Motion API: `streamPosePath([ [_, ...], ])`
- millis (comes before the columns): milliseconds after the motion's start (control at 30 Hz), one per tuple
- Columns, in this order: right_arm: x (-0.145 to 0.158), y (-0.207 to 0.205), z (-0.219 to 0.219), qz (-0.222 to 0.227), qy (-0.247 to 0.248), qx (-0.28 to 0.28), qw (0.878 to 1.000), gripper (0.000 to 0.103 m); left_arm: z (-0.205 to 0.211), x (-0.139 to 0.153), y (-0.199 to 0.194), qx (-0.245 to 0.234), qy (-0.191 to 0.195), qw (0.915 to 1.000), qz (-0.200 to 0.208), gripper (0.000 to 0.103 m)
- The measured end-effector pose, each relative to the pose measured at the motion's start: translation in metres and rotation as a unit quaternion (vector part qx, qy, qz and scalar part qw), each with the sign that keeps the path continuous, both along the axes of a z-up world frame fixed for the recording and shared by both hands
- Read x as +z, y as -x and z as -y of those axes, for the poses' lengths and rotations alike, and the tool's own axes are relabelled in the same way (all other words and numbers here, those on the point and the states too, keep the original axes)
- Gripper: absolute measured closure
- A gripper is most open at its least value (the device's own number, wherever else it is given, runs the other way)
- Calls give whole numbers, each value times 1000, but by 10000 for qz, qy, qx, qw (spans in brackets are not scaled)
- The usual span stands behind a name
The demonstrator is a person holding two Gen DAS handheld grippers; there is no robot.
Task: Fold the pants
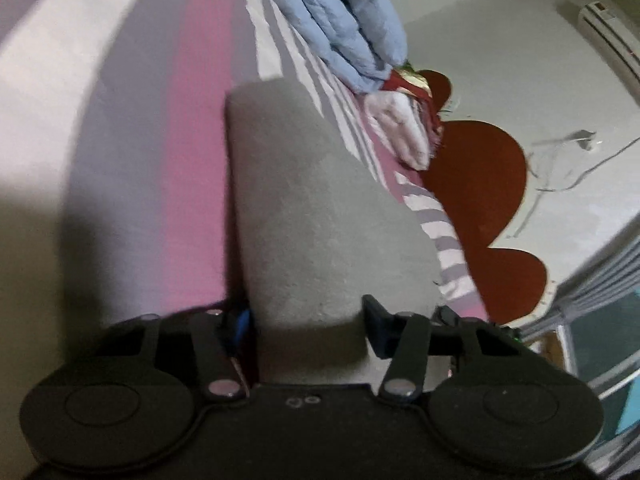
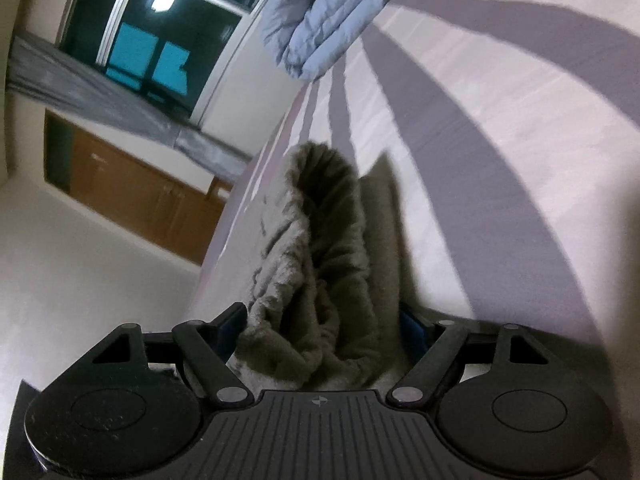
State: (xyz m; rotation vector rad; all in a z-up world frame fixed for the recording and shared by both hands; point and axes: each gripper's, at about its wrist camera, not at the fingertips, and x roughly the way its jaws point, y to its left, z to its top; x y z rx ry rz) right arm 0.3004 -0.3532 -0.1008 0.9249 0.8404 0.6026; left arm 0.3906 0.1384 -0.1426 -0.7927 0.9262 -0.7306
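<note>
Fingers on my left gripper point(image 1: 310, 326) flank the flat grey pants point(image 1: 316, 208); I cannot tell whether they pinch. On my right gripper point(image 2: 326, 330), fingers stand apart around the bunched cloth. I see the striped bed point(image 1: 132, 140) running wide and bare to one side, while its edge drops off just beside the pants toward the floor point(image 1: 520, 60). Ahead lie a folded blue quilt point(image 1: 340, 20), a dark red rug point(image 1: 480, 168) and a small pink bundle point(image 1: 400, 128).
</note>
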Motion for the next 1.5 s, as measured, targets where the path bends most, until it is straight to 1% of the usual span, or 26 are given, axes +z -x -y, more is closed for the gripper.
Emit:
streamPosePath([
  [67, -1, -4, -1, -13, -27, 56, 10000, 24, 13, -7, 5, -9, 105, 9998, 190, 59],
  [100, 0, -5, -3, 21, 47, 118, 9999, 27, 16, -7, 8, 32, 111, 9996, 272, 60],
  [133, 2, -9, -8, 35, 145, 193, 9997, 38, 18, -6, 11, 98, 173, 9993, 330, 68],
  [233, 9, -17, -14, 42, 107, 255, 9996, 46, 13, -12, 19, 386, 479, 9974, 375, 86],
  [300, 19, -20, -17, 219, -6, 321, 9992, 47, 11, -10, 25, 491, 717, 9952, 456, 86],
  [433, 48, -39, -30, 696, -187, 584, 9957, 47, 3, 7, 30, 678, 831, 9918, 689, 87],
  [500, 58, -57, -41, 816, -196, 695, 9940, 47, -10, 18, 20, 809, 776, 9902, 833, 87],
  [633, 68, -105, -73, 977, -103, 922, 9909, 49, -42, 44, -16, 1015, 448, 9883, 1049, 86],
  [700, 63, -131, -88, 963, -88, 981, 9905, 50, -54, 53, -38, 1046, 170, 9882, 1109, 86],
  [767, 53, -157, -102, 883, -55, 970, 9913, 50, -60, 54, -62, 1041, -90, 9885, 1091, 86],
  [800, 45, -169, -105, 814, -58, 955, 9921, 50, -62, 51, -73, 1057, -216, 9886, 1051, 86],
  [867, 28, -188, -115, 711, 114, 887, 9935, 50, -64, 38, -93, 1089, -439, 9891, 892, 86],
  [900, 16, -198, -120, 567, 325, 824, 9945, 50, -64, 25, -102, 1102, -615, 9891, 754, 78],
  [933, -2, -208, -124, 156, 619, 719, 9954, 46, -65, 10, -107, 1118, -736, 9895, 546, 72],
  [967, -16, -213, -125, -39, 583, 688, 9959, 45, -67, -2, -106, 1124, -596, 9905, 520, 71],
  [1000, -20, -214, -123, 26, 463, 649, 9968, 45, -69, -6, -103, 1163, -450, 9904, 599, 70],
  [1067, -22, -212, -122, 53, 484, 648, 9967, 44, -75, -11, -100, 1251, -194, 9901, 608, 70],
  [1100, -21, -212, -122, 57, 504, 685, 9964, 44, -76, -11, -98, 1262, -161, 9901, 587, 70],
  [1167, -15, -210, -118, 18, 543, 729, 9959, 42, -80, -5, -92, 1249, -194, 9905, 547, 67],
  [1267, -8, -199, -101, 88, 627, 733, 9953, 40, -93, 4, -71, 1342, -391, 9884, 591, 60],
  [1333, -4, -183, -80, 89, 525, 591, 9968, 37, -102, 10, -45, 1545, -600, 9838, 677, 53],
  [1367, -2, -174, -68, 109, 472, 449, 9978, 29, -104, 14, -33, 1626, -750, 9810, 751, 50],
  [1400, 2, -162, -52, 138, 395, 272, 9988, 25, -107, 18, -18, 1754, -895, 9768, 843, 40],
  [1433, 5, -151, -38, 153, 320, 110, 9993, 18, -110, 21, 0, 1902, -1046, 9716, 944, 36],
  [1467, 9, -137, -22, 161, 291, -110, 9994, 14, -110, 24, 20, 1998, -1321, 9653, 1042, 33],
  [1500, 14, -121, -10, 202, 360, -280, 9988, 12, -108, 28, 39, 2048, -1602, 9588, 1145, 31],
])
